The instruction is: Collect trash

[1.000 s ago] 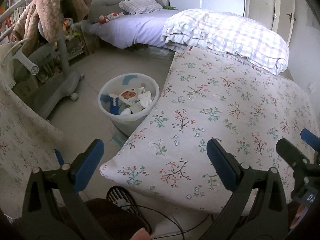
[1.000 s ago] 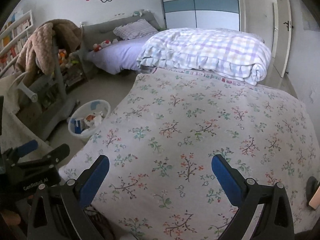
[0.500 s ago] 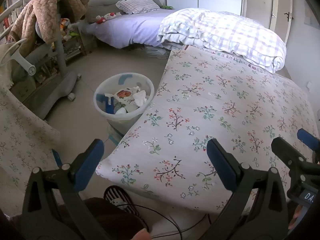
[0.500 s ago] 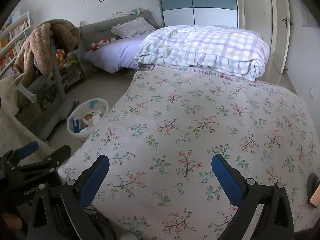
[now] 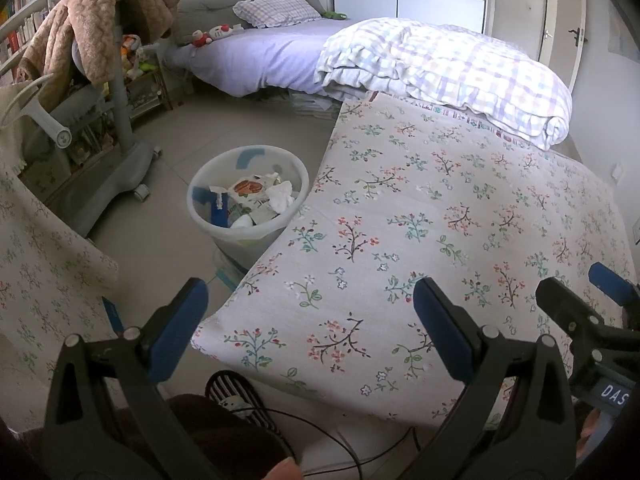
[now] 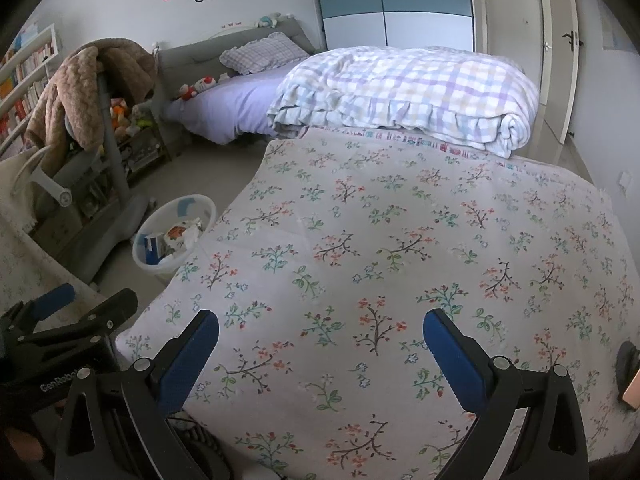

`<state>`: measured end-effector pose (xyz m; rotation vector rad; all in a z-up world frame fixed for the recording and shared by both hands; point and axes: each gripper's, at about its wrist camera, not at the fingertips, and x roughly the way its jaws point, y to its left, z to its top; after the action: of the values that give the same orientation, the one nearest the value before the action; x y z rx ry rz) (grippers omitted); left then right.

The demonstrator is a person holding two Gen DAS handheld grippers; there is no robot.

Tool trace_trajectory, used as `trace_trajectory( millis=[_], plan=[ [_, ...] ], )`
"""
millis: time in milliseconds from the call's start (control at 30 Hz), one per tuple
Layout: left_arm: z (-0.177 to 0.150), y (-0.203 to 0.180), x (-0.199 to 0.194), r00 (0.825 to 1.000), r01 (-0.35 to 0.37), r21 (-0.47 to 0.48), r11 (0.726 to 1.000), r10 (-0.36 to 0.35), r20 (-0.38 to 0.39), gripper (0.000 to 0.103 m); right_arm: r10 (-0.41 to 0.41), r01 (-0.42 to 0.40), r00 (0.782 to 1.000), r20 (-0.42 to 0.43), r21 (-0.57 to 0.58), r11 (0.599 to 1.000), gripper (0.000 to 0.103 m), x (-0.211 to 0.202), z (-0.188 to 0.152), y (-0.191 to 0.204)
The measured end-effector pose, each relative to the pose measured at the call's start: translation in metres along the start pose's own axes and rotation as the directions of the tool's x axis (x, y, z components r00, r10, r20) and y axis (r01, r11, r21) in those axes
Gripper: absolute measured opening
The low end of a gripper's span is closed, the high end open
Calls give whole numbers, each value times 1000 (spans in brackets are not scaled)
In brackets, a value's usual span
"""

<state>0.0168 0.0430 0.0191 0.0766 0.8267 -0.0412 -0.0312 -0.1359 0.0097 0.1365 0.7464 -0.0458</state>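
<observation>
Hovering over the near corner of the floral bedspread (image 5: 440,216), the left gripper (image 5: 306,322) has its blue-padded fingers spread wide with nothing between them. The right gripper (image 6: 320,344) hangs beside it over the same spread, its fingers likewise wide apart and empty. The white trash bin (image 5: 248,192) stands on the tiled floor just beside the bed's edge, holding wrappers, crumpled tissue and a blue carton.
</observation>
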Motion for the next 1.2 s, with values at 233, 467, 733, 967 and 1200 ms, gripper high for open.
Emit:
trace_trajectory(
  millis=[233, 467, 733, 967, 1200],
  plan=[
    [0, 0, 0, 1000, -1, 0, 1000, 1, 0, 102, 1, -1, 1000, -1, -2, 1000, 103, 1, 1, 0],
    [-1, -1, 0, 1000, 2, -2, 1000, -2, -3, 102, 2, -2, 1000, 0, -3, 1000, 103, 1, 1, -1],
    [-1, 0, 0, 1000, 3, -2, 1000, -3, -3, 102, 1, -1, 1000, -1, -2, 1000, 103, 1, 0, 0],
    [-1, 0, -1, 1000, 6, -10, 1000, -6, -4, 102, -1, 1, 1000, 1, -3, 1000, 103, 1, 0, 0],
    [-1, 1, -2, 1000, 3, -31, 1000, -3, -3, 102, -7, 7, 1000, 7, 0, 1000, 103, 0, 1, 3]
  ],
)
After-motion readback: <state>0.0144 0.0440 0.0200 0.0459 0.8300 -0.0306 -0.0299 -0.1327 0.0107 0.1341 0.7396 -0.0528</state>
